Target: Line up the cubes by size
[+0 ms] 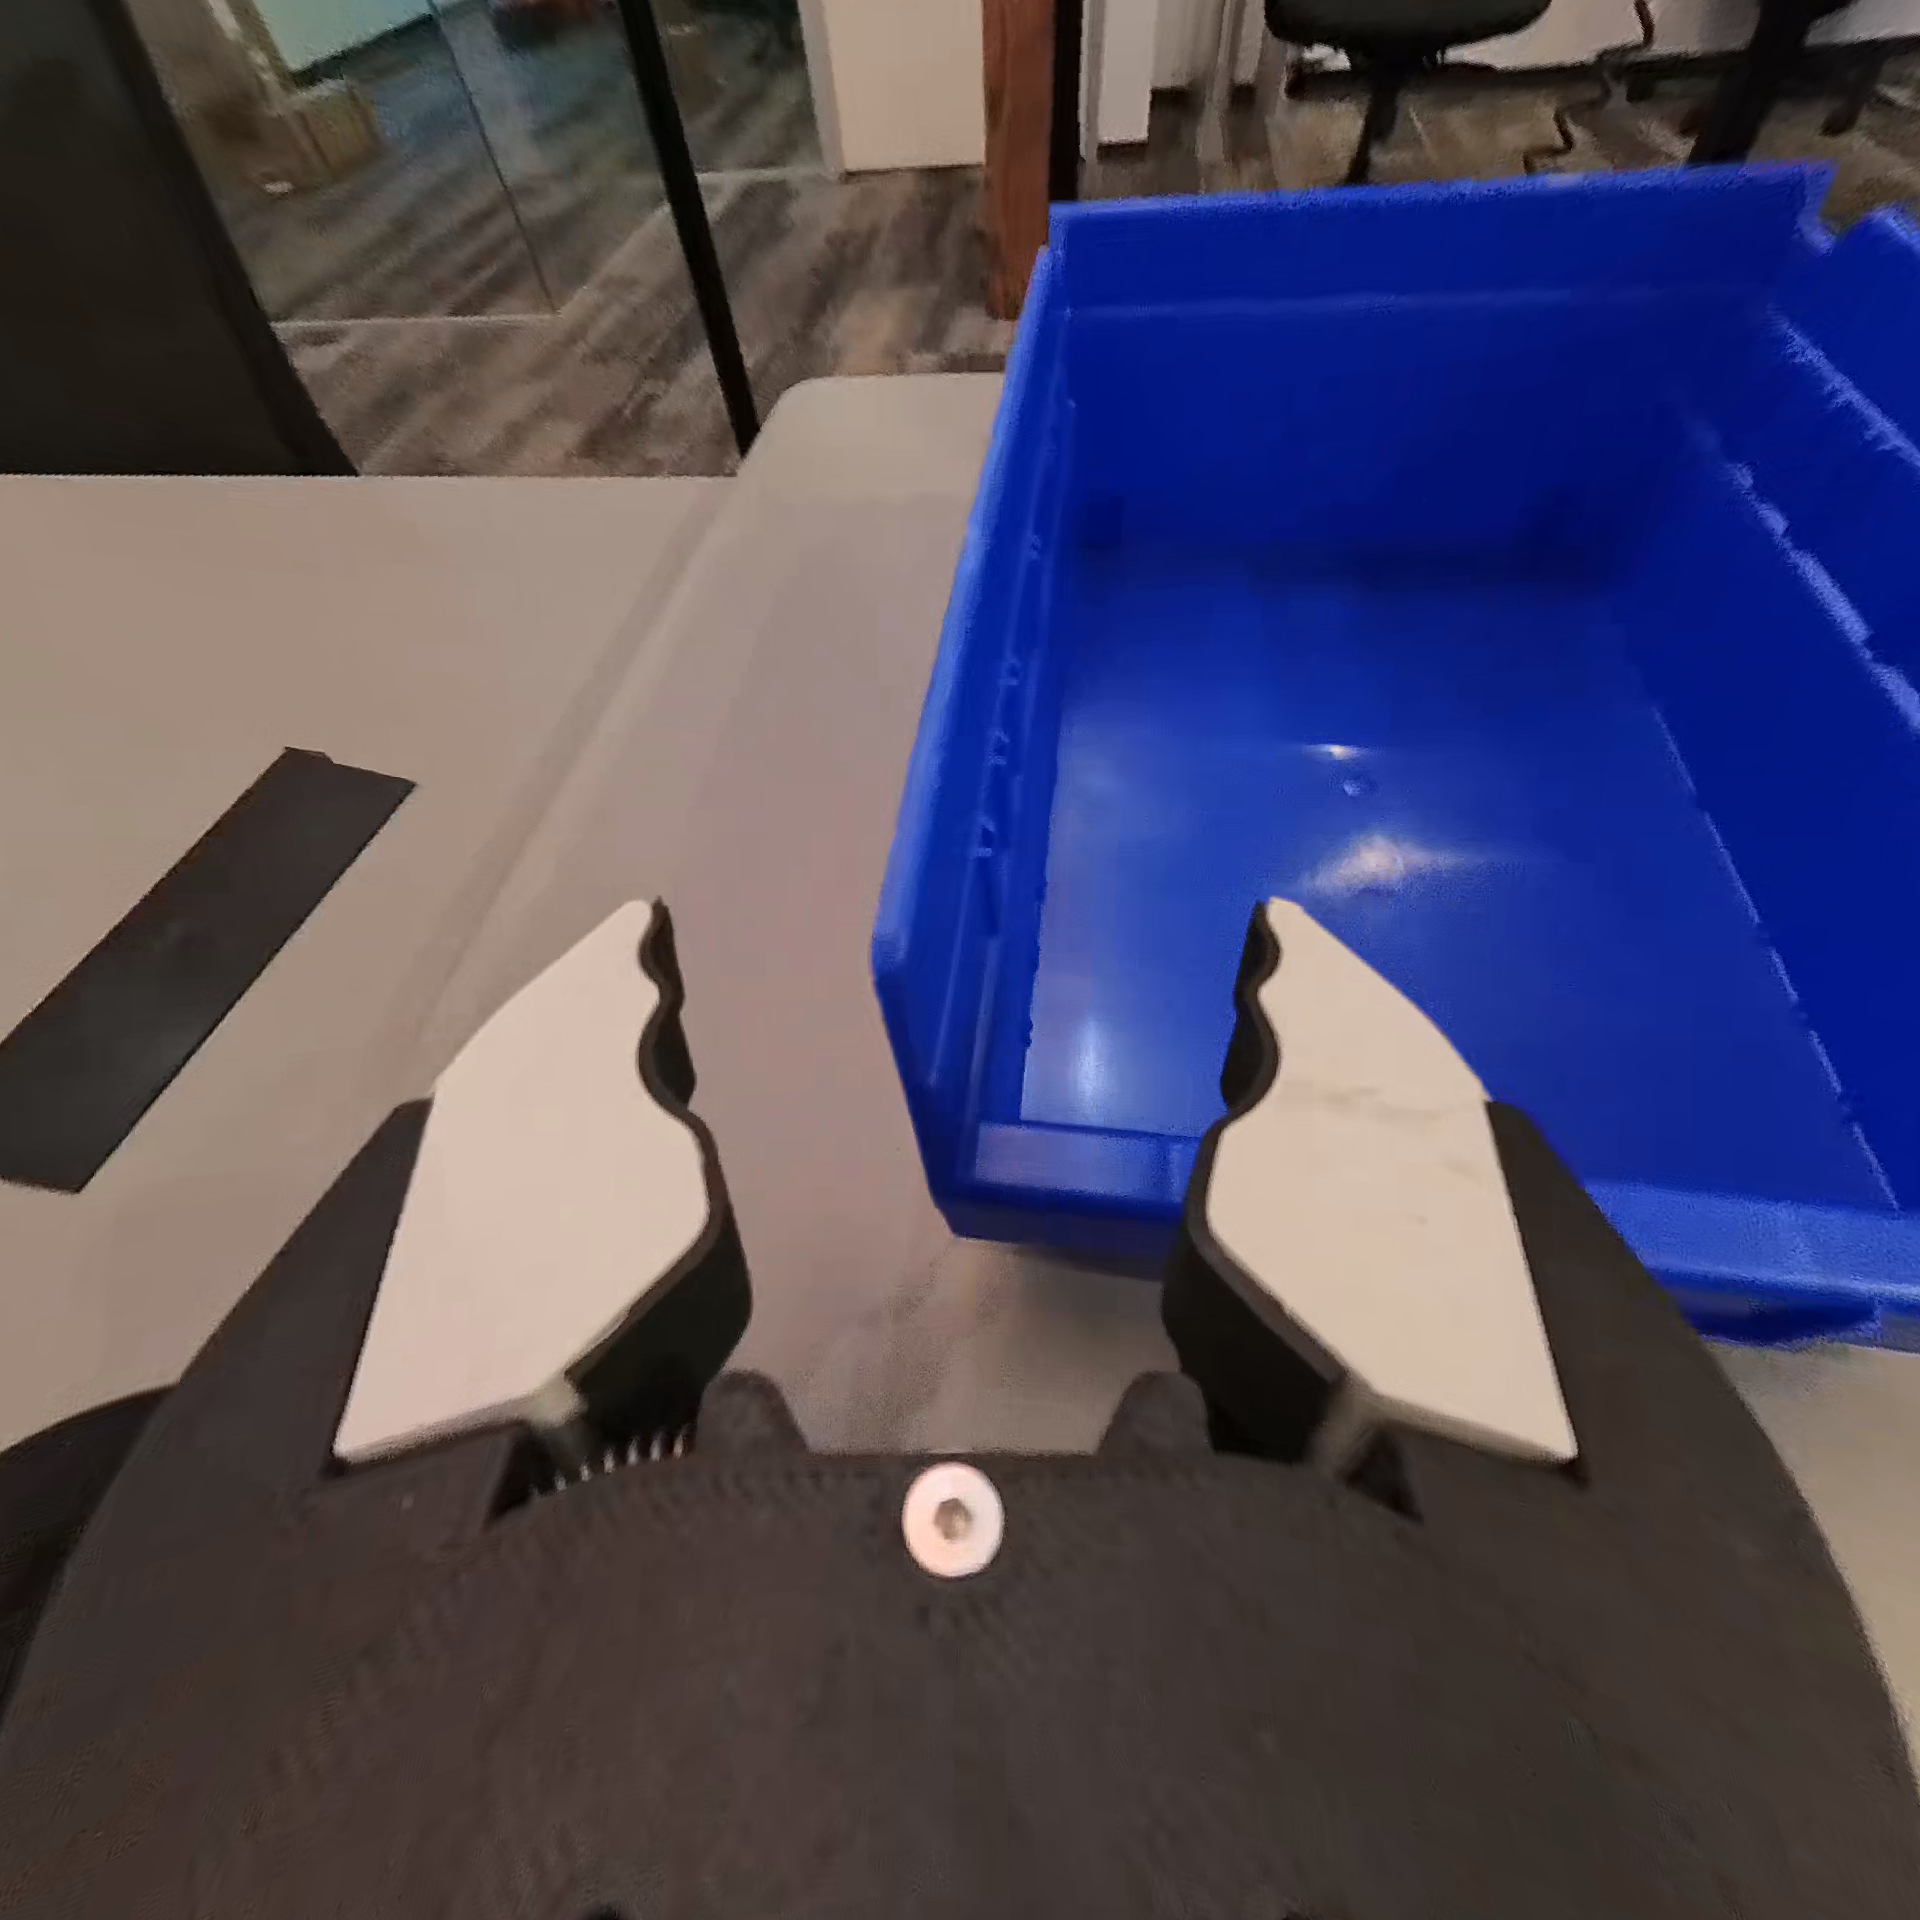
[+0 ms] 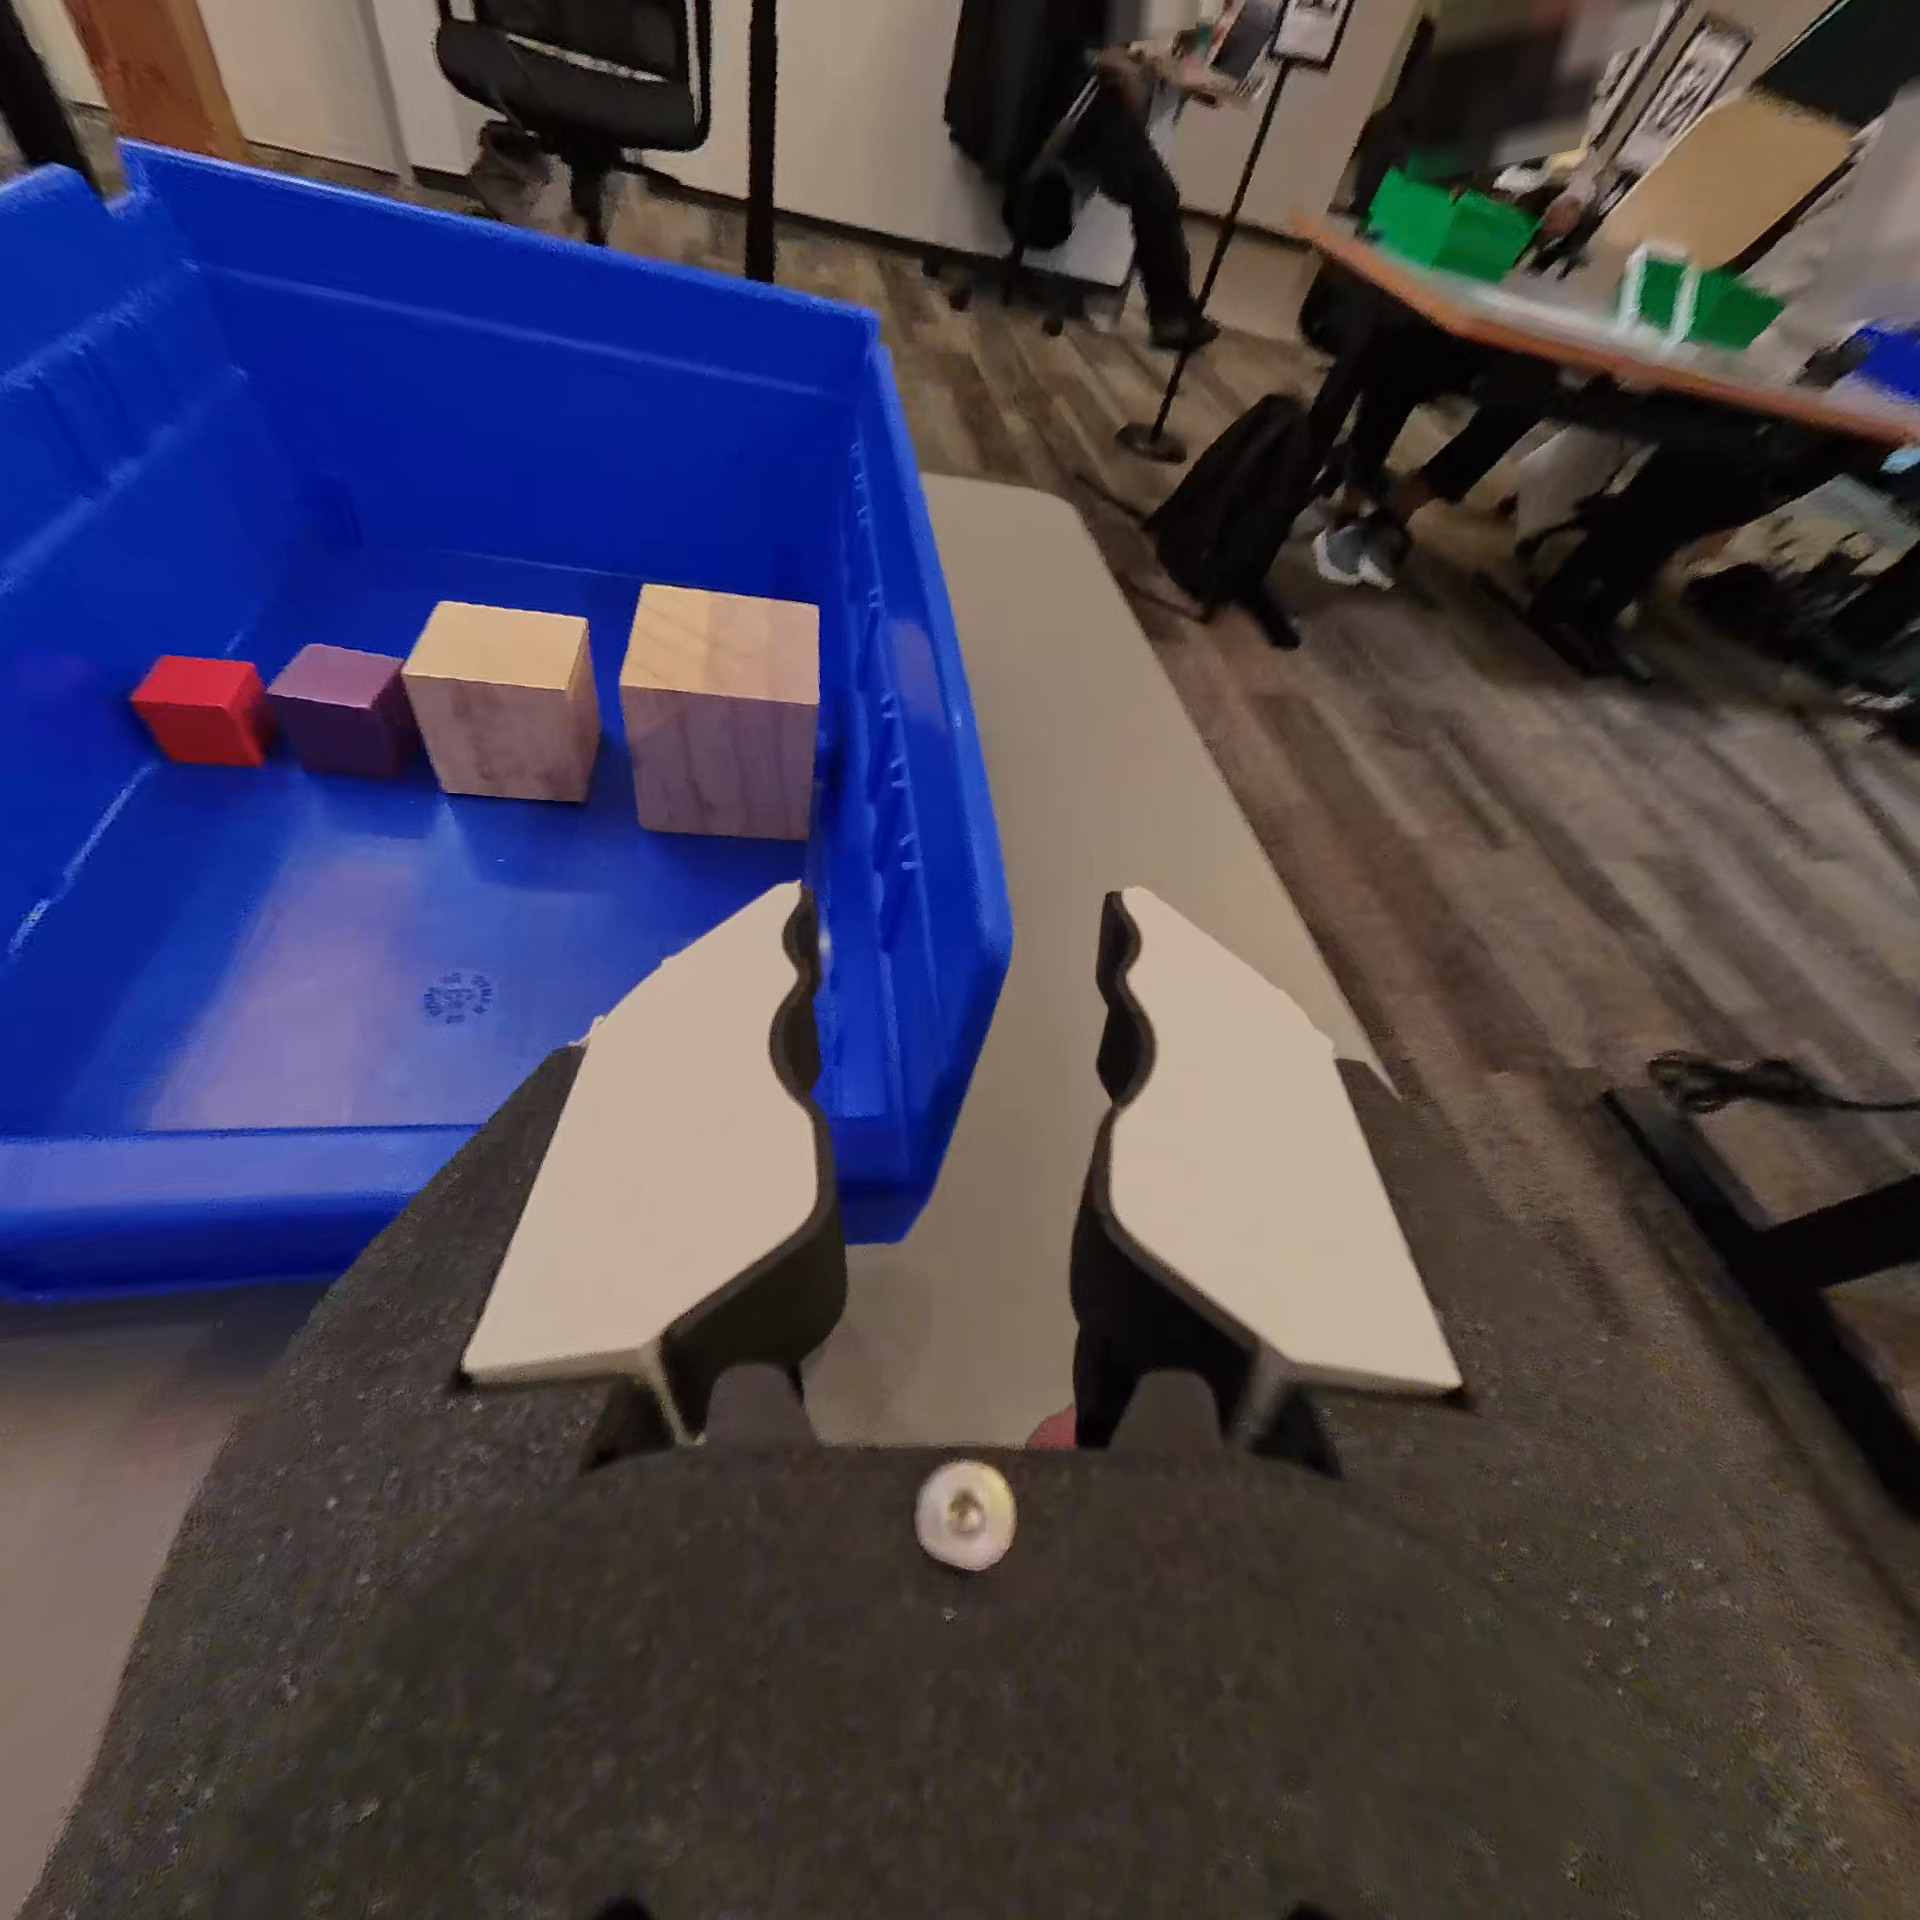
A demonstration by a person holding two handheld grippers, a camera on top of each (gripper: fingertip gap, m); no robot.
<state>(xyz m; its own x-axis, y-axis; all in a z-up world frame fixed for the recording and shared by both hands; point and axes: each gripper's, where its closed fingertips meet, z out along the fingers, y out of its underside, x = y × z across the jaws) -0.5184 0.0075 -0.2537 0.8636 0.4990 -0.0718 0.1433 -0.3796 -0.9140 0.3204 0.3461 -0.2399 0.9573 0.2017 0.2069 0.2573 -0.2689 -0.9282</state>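
Note:
In the right wrist view several cubes stand in a row inside a blue bin point(image 2: 935, 831): a small red cube point(image 2: 203, 712), a purple cube point(image 2: 343, 712), a wooden cube point(image 2: 504, 701) and a larger wooden cube point(image 2: 722, 712) by the bin's right wall. My right gripper point(image 2: 961, 904) is open and empty above the bin's right wall and the table. My left gripper point(image 1: 961, 914) is wide open and empty over the near left corner of the blue bin point(image 1: 966, 831). No cubes show in the left wrist view.
The bin sits on a grey table point(image 1: 416, 675) with a strip of black tape point(image 1: 187, 966) at the left. Office chairs, a glass partition, another table point(image 2: 1621, 343) with green boxes and seated people stand beyond the table edge. The left gripper's tips are roughly 90 centimetres from the right gripper's.

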